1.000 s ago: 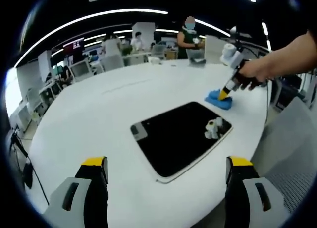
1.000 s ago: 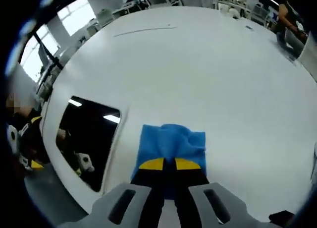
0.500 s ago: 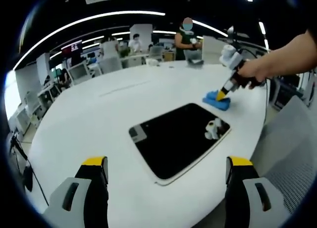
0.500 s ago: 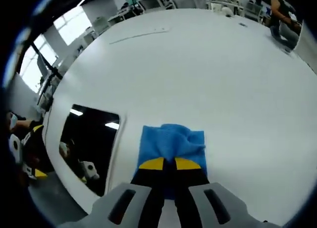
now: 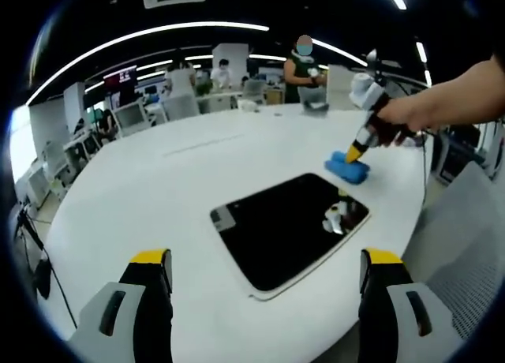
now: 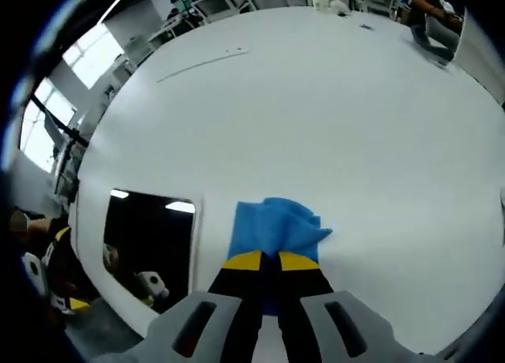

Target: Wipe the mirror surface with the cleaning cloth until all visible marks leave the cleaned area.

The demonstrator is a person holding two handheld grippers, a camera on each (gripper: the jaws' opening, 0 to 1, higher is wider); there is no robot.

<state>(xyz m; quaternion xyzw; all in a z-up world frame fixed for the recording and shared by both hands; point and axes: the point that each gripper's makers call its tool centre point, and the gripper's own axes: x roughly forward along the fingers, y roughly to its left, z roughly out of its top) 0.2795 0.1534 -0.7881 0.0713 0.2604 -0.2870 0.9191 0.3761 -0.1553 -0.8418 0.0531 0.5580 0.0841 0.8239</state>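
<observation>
- Left gripper view: my left gripper [image 5: 264, 288] sits at the bottom of the frame, jaws spread wide apart, yellow tips up, nothing between them.
- Mirror [image 5: 289, 226] lies flat on the white round table [image 5: 158, 197], centre of the frame, just above the gap between my jaws. Dark reflective face, pale rim, rounded corners.
- A small grey patch shows at the mirror's left corner, and a whitish shape sits near its right corner. I cannot tell whether either is a mark or a reflection.
- Blue cleaning cloth [image 5: 348, 166] is on the table in the upper right of the frame, just past the mirror's far corner, close to it but not on the glass.
- Right gripper [image 5: 357, 151] comes in from the right edge, held by a hand [image 5: 405, 120], its yellow tip pressed down into the cloth.
- Right gripper view: my right gripper [image 6: 263, 260] rises from the bottom centre, jaws clenched on the cleaning cloth [image 6: 275, 226], yellow tips side by side with blue fabric bunched between and above them.
- The cloth rests on the table [image 6: 316, 118] here, lower centre of the frame, rumpled at its right edge.
- The mirror [image 6: 148, 241] is in the lower left of this frame, just beside the cloth's left edge, with a strip of white table between them. It reflects ceiling lights.
- Background, top of the left gripper view: office desks, monitors, and people standing far off.
</observation>
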